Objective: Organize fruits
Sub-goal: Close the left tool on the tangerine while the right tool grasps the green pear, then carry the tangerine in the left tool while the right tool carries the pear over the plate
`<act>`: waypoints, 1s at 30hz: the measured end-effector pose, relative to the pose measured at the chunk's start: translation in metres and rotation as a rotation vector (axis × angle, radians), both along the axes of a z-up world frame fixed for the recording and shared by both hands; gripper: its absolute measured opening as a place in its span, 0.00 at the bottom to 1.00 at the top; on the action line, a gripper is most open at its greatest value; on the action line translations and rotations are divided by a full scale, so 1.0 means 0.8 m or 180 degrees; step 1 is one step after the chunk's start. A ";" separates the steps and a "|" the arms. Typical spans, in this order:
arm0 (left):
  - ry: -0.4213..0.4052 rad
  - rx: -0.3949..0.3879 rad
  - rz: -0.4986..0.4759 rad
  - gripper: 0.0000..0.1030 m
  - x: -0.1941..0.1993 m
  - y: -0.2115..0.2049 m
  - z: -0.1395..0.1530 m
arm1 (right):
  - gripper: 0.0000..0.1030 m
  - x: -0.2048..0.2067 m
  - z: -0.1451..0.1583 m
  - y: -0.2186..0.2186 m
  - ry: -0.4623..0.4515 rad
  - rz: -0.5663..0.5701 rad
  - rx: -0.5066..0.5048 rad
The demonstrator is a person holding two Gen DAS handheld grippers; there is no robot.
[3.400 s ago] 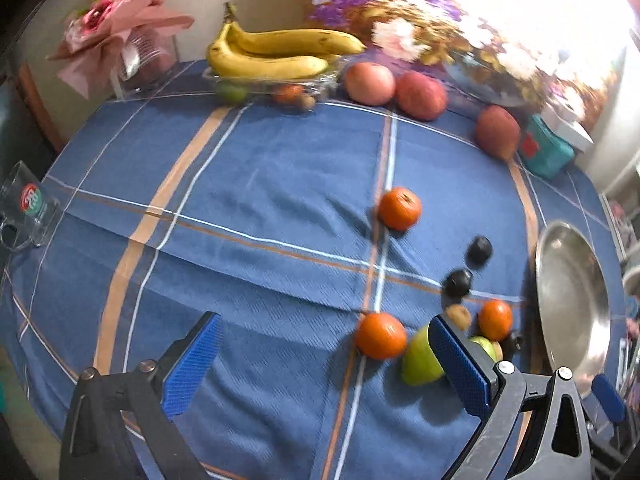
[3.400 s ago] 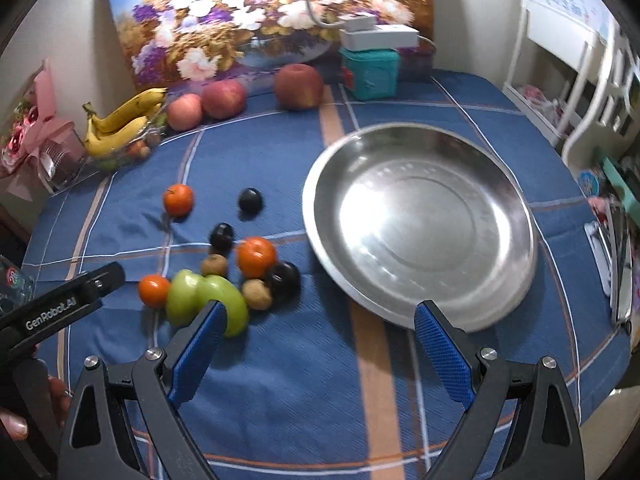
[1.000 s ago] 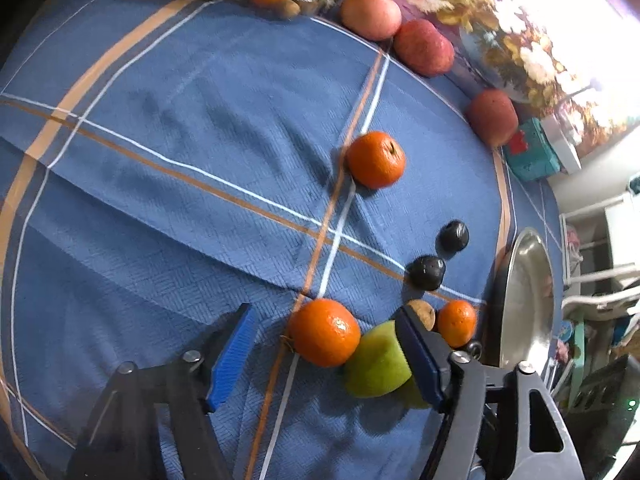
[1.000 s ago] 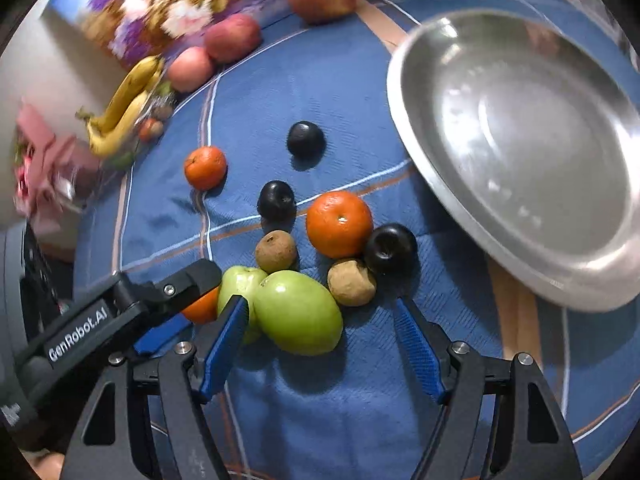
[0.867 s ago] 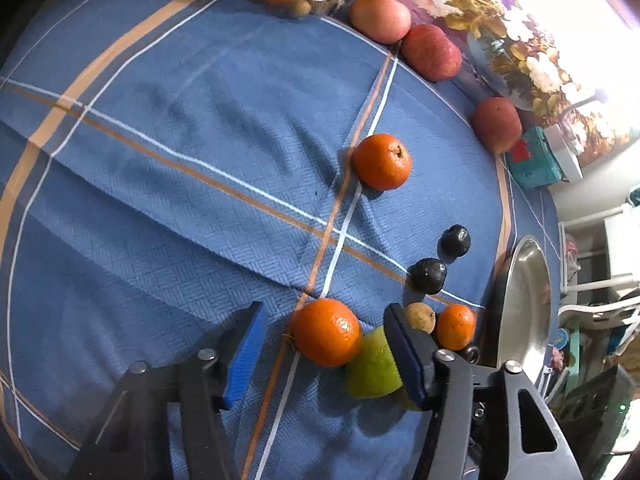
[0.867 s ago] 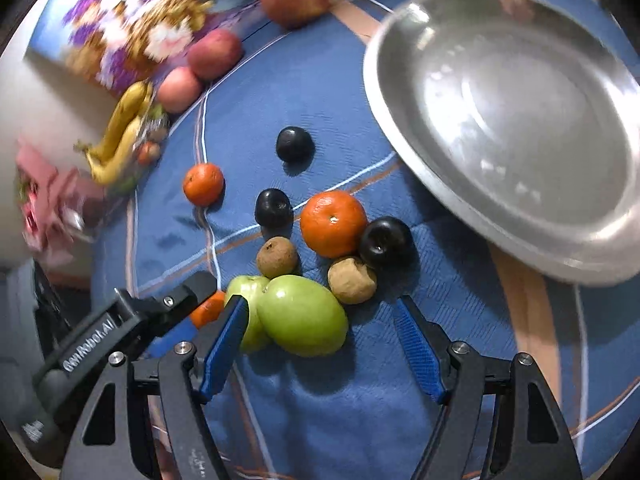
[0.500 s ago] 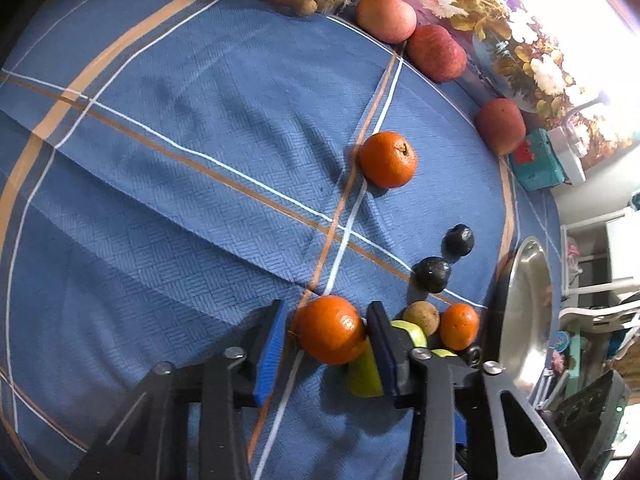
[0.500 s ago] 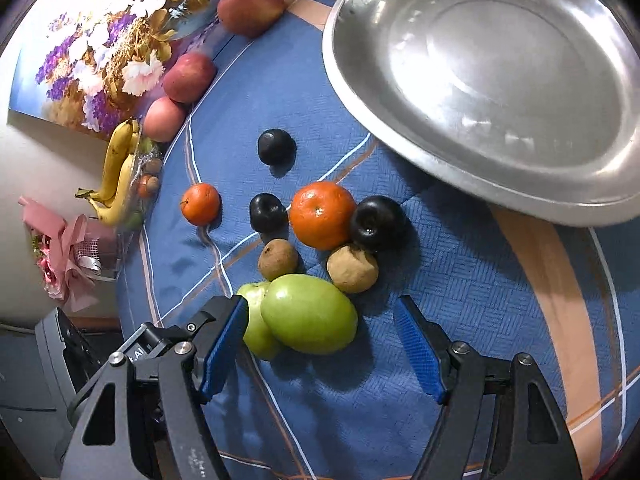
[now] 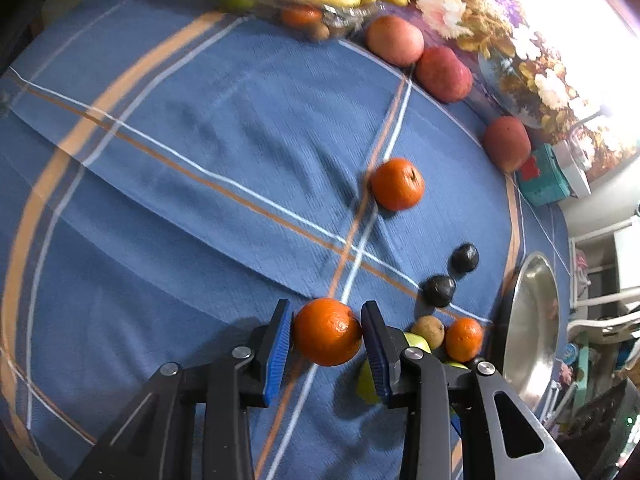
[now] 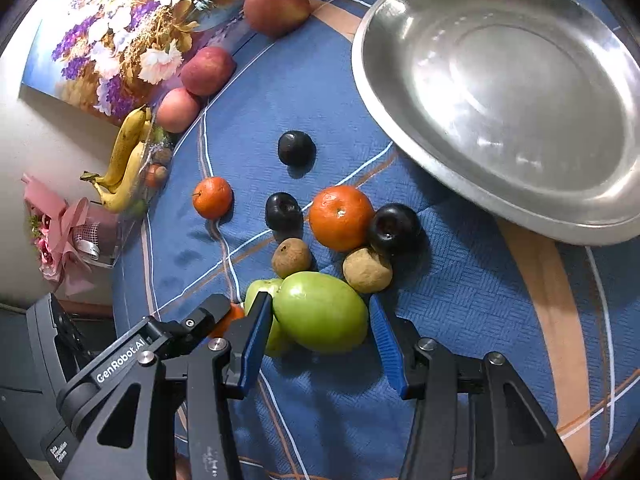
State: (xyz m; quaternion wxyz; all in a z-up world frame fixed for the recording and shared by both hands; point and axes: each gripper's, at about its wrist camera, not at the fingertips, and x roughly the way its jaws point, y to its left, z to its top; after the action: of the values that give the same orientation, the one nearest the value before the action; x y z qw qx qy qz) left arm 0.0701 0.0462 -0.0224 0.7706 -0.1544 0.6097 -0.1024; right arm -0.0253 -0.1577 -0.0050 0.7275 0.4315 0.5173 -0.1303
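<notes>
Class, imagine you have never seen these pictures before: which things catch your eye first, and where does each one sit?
The left gripper is clamped on an orange just above the blue checked tablecloth. The right gripper brackets a big green fruit, its fingers not visibly pressing it. Beyond, a wide steel dish gleams with nothing in it.

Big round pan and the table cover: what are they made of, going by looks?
Pan: looks like bare metal, probably stainless steel; silver-grey, glossy, with bright glare streaks and blurred reflections across its shallow bowl.

Table cover: looks like woven cloth, matte blue with orange and white stripes; a basket-weave texture and soft creases show. The fibre cannot be told.
</notes>
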 end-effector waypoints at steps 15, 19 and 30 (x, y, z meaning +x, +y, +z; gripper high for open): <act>-0.0344 0.0106 0.0058 0.37 0.000 0.006 0.034 | 0.50 0.002 0.047 0.007 -0.0113 0.0274 -0.0659; -0.0402 0.0118 0.0002 0.37 -0.004 -0.003 0.040 | 0.50 -0.005 0.058 -0.013 -0.0039 0.0147 -0.0918; -0.0718 -0.0129 -0.0787 0.36 -0.035 -0.096 0.067 | 0.50 -0.060 0.063 -0.109 0.0339 -0.0702 -0.1394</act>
State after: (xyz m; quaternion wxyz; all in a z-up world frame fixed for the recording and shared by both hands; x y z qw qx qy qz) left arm 0.0425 -0.0309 0.0313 0.8124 -0.0812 0.5315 -0.2254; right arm -0.0735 -0.2451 0.0453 0.7567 0.3100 0.4641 -0.3404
